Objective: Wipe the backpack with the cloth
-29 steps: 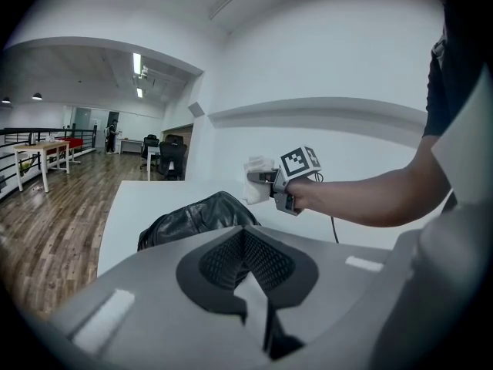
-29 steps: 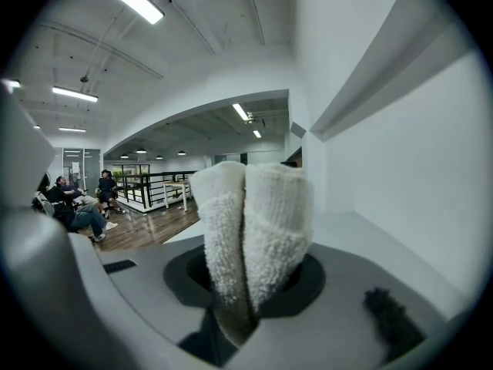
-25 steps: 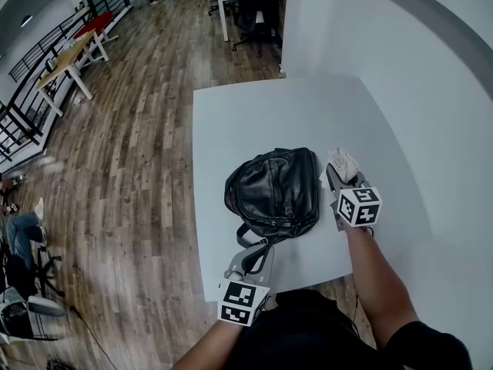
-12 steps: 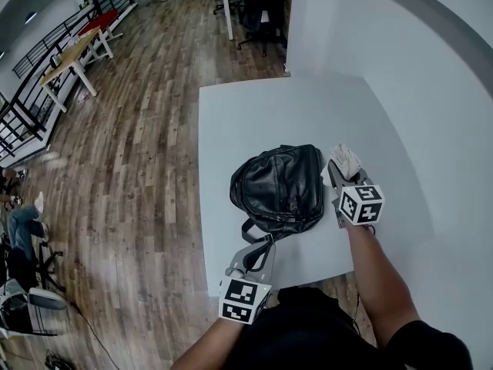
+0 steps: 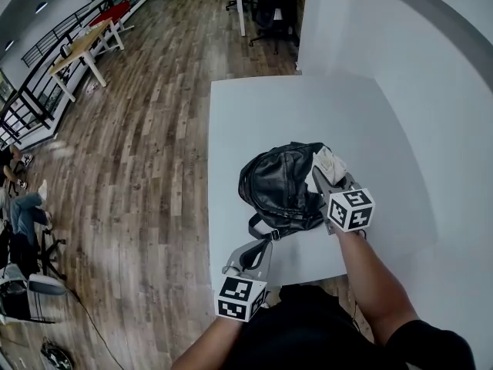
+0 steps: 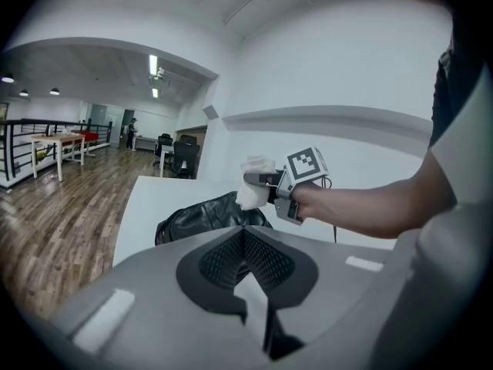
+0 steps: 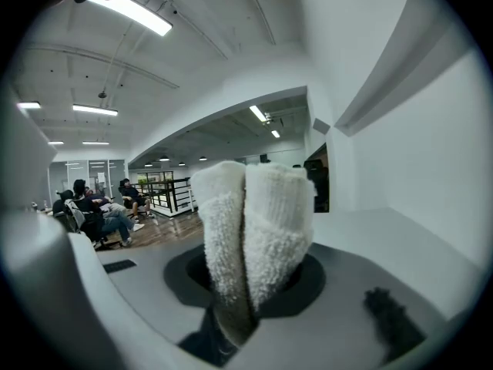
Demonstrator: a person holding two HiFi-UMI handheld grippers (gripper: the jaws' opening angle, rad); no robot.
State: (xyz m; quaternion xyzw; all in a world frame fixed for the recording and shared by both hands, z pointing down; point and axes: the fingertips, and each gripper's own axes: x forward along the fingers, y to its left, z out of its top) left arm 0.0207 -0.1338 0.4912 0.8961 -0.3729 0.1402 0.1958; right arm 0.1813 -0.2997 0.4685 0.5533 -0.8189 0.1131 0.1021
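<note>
The wiping step looks to be at its start: the right gripper (image 5: 323,177) is clamped on a folded white cloth (image 5: 331,160), and the cloth is at the right-hand upper edge of the black backpack (image 5: 281,187). From the head view the cloth overlaps the bag's edge. The left gripper view shows it just at the top of the bag, but neither view shows for certain whether it presses on the leather or hangs a little above it.

The backpack lies flat on the white table (image 5: 262,114), toward the near edge, with its strap (image 5: 260,228) trailing toward the person. The left gripper (image 5: 254,254) is low by the table's near edge, just short of that strap, with its jaws together and nothing between them. It does not touch the bag.

The next move, as I judge it, calls for pressing the cloth down onto the bag and drawing it across the top toward the left. The soft bag may slide or bunch under the stroke, so the left gripper may be needed to steady it at the strap end.

No brand, label or lettering can be read on the backpack or the cloth. The only print in sight is the black-and-white square pattern on each gripper's marker cube (image 5: 350,209), which has no letters
</note>
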